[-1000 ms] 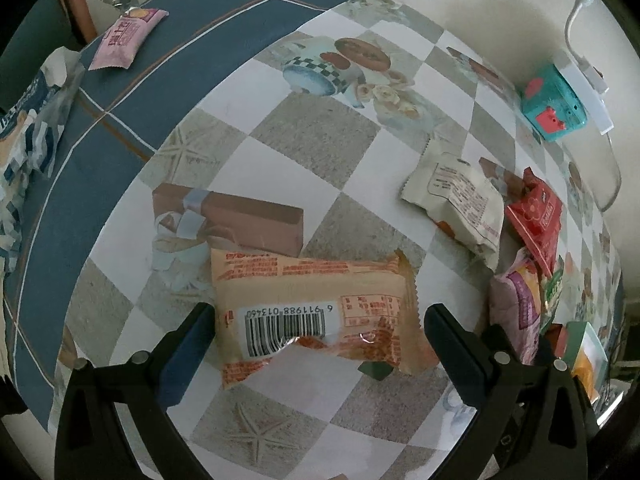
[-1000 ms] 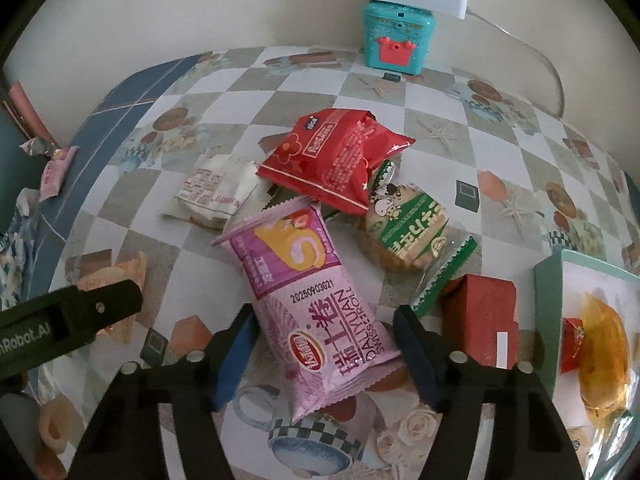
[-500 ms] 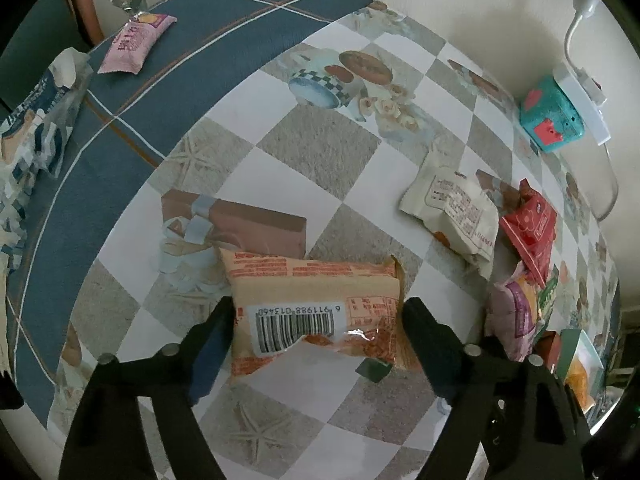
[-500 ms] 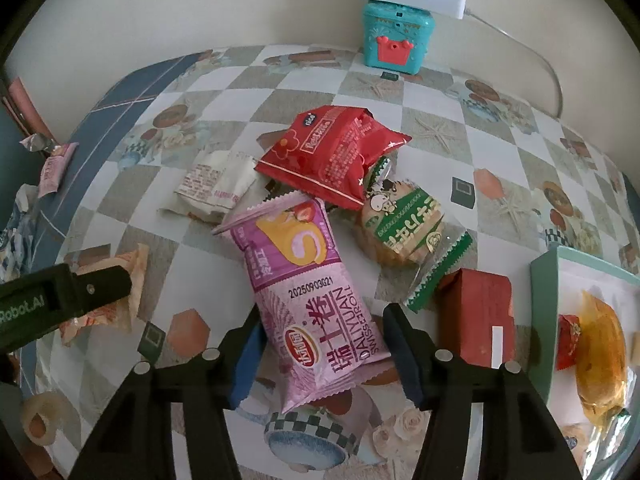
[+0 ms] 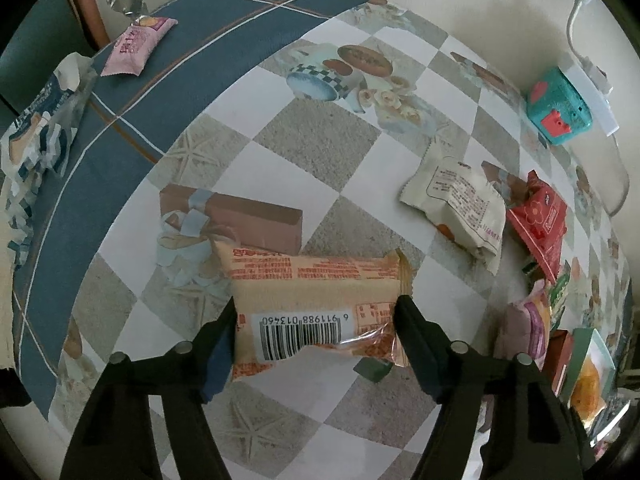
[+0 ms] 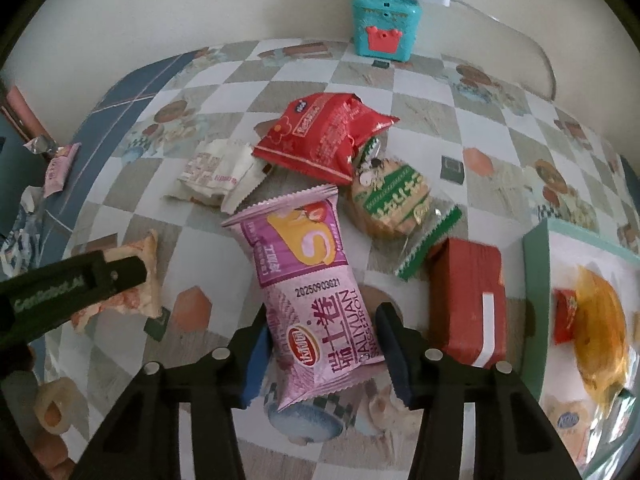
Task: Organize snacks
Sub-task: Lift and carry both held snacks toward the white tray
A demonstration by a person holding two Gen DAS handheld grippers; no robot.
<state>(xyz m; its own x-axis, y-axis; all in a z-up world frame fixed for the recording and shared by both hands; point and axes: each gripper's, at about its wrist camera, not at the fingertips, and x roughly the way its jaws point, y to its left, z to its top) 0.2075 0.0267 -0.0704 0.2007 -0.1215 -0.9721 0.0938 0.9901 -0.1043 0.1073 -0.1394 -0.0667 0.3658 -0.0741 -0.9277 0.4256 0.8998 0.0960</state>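
Observation:
My left gripper (image 5: 314,316) is shut on an orange snack pack with a barcode (image 5: 316,304), its fingers pressing both ends. The pack also shows in the right wrist view (image 6: 128,280) under the left gripper's arm (image 6: 68,284). My right gripper (image 6: 324,336) is shut on a pink Swiss-roll pack (image 6: 312,288) across its lower half. A green tray (image 6: 536,280) at the right holds a yellow snack (image 6: 600,320) and a small red one (image 6: 564,316).
A red bag (image 6: 324,136), a white pack (image 6: 212,172), a green round cracker pack (image 6: 392,200) and a red box (image 6: 468,296) lie on the checkered tablecloth (image 5: 320,152). A teal toy box (image 6: 384,28) stands by the wall. A small pink candy pack (image 5: 136,44) lies far left.
Both grippers have closed in from open onto their packs: the left on the orange pack, the right on the pink pack. Both have moved slightly forward.

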